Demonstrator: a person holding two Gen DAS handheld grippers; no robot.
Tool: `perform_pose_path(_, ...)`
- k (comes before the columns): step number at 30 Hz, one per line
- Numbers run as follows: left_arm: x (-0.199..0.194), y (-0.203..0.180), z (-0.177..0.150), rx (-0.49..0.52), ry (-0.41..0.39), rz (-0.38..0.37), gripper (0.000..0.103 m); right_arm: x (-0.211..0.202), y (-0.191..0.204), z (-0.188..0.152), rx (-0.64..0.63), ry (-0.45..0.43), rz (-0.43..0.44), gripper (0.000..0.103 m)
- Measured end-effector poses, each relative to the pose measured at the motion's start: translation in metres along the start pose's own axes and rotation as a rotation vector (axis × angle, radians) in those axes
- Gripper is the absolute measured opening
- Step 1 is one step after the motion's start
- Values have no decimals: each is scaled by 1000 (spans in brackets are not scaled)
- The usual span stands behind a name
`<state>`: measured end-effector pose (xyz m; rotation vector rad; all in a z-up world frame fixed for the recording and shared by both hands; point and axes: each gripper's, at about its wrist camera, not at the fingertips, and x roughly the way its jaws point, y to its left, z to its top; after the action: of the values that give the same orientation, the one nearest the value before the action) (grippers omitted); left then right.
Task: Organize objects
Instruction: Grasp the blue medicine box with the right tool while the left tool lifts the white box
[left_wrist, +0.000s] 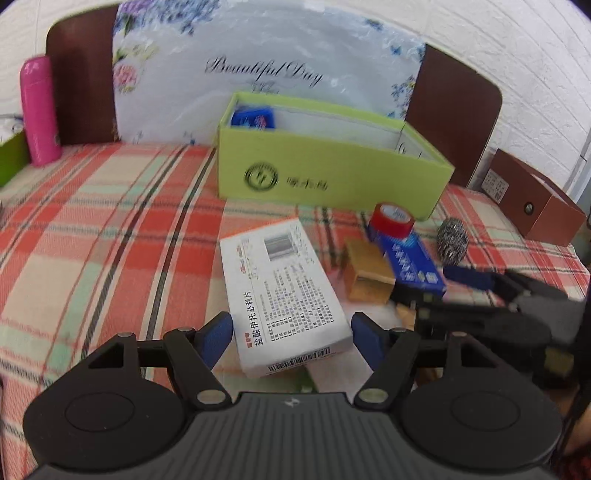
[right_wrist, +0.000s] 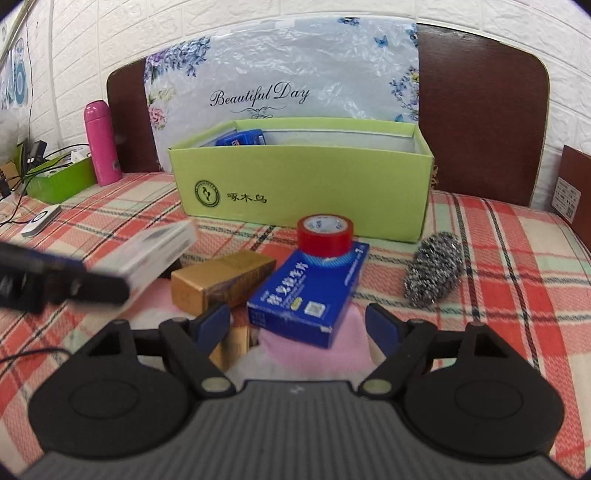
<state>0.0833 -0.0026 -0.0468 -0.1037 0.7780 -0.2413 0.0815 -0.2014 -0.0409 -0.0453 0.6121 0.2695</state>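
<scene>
The left tongs (left_wrist: 291, 334) are clamping the white medicine box (left_wrist: 284, 291), its long axis running ahead toward the green box (left_wrist: 332, 173), while the right tongs (right_wrist: 299, 325), jaws apart, are straddling the blue box (right_wrist: 314, 291) directly ahead.
</scene>
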Motion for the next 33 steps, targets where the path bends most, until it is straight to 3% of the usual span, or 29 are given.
perform_pose_path(1,3,2,-2,-8,11,6,74,4,0,1,-1,5,-5,77)
perform_pose_path(3,4,5,-4,-26,6,27,74,9,-4,-1,11,22,-5,63)
perform_pose_path(6,4,11,-1,-52,-7,28,75,1,-16,-6,36,24,-17,59)
perform_pose_path(13,32,19,12,-121,1,99,78,-17,-40,-9,74,51,-49,59)
perform_pose_path(16,43,25,16,-160,9,125,78,-10,-37,-3,64,47,-58,64)
perform_pose_path(23,50,28,20,-129,-10,134,78,20,-37,3,99,77,-73,68)
perform_pose_path(27,50,29,21,-107,-6,131,75,20,-46,1,156,72,-46,65)
perform_pose_path(33,24,21,21,-72,-36,70,73,-13,-65,0,280,10,59,59)
